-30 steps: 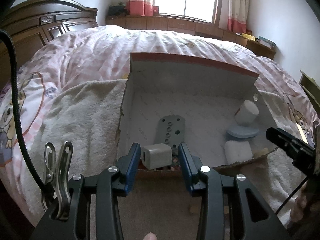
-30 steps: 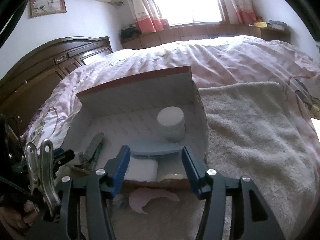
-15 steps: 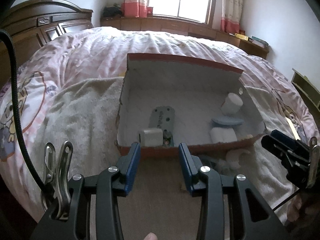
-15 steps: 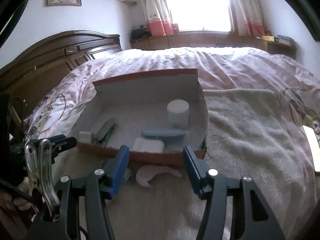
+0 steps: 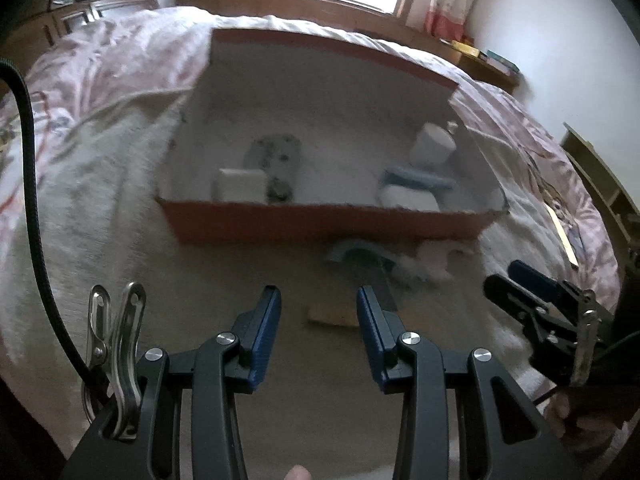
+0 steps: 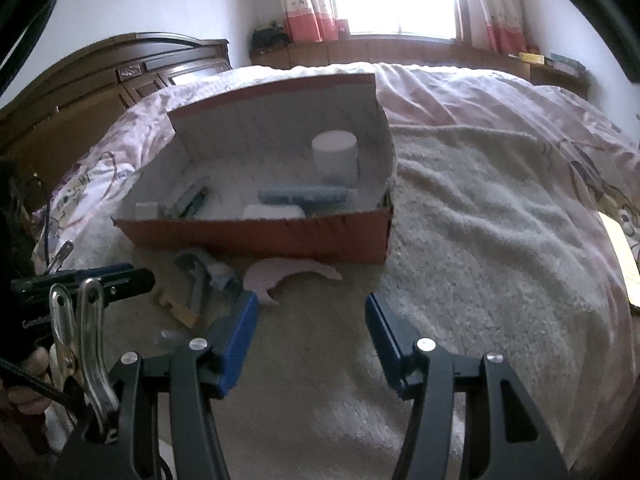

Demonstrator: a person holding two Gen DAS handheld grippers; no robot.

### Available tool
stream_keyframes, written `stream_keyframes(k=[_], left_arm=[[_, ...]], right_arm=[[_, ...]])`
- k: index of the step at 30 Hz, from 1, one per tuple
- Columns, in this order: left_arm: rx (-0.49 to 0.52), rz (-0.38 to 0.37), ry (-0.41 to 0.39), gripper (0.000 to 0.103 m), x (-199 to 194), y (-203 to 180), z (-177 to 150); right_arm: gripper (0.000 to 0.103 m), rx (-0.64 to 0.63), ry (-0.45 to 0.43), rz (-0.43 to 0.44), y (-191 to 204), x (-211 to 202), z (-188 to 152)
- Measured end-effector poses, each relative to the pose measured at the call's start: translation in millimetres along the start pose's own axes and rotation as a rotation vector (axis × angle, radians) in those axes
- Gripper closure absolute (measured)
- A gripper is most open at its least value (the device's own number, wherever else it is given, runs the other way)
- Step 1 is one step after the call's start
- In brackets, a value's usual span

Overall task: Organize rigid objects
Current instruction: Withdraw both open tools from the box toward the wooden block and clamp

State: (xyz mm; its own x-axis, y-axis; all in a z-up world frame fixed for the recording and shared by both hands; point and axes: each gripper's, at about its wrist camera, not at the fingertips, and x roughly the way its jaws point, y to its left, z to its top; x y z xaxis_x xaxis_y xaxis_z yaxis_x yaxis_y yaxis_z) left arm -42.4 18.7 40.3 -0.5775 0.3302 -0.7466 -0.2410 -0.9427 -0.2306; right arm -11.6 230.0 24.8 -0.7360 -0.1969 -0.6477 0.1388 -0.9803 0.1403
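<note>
The cardboard box [image 6: 256, 236] sits on a cream fleece blanket [image 6: 480, 208] spread over the bed; its outside is red-brown, its lining white, and its far flap stands upright. Inside, along the near wall, lie a white charger cube [image 5: 239, 185] at the left, a grey perforated metal tool [image 5: 276, 160] beside it, a white block [image 5: 408, 199] with a blue flat piece [image 5: 418, 179] resting over it, and a white cylinder [image 6: 334, 151] upright in the far right corner. Just outside the near wall, on the blanket, lie a pale pink crescent-shaped piece [image 6: 280, 276], a grey-blue curved tool [image 6: 198, 276] and a flat wooden strip [image 6: 178, 308]. The blanket to the right of the box is bare, soft pile. The left gripper [image 5: 318, 312] has its fingers spread and holds nothing. The right gripper [image 6: 310, 320] likewise has its fingers spread, with only blanket between them.
</note>
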Motion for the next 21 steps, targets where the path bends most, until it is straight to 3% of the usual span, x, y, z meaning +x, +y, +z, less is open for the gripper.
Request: stream_keyframes(k=[3,4,12,21], left_arm=[[0.016,-0.032,0.038,0.030,7,-7,-5],[0.016,-0.036,0.042,0.028,9,-8,-5],[0.052,-0.078,0.063,0.027,16,-18,-7],[0.110,-0.075,0.066,0.024,23,-28,-6]], right_arm=[[0.044,0.006,0.013,-0.002,-3,3,-3],[0.044,0.010,0.017,-0.001,-3,4,-4],[0.044,0.028,0.030,0.003,-8,7,-6],[0.044,0.050,0.038,0.011,-13,10,-9]])
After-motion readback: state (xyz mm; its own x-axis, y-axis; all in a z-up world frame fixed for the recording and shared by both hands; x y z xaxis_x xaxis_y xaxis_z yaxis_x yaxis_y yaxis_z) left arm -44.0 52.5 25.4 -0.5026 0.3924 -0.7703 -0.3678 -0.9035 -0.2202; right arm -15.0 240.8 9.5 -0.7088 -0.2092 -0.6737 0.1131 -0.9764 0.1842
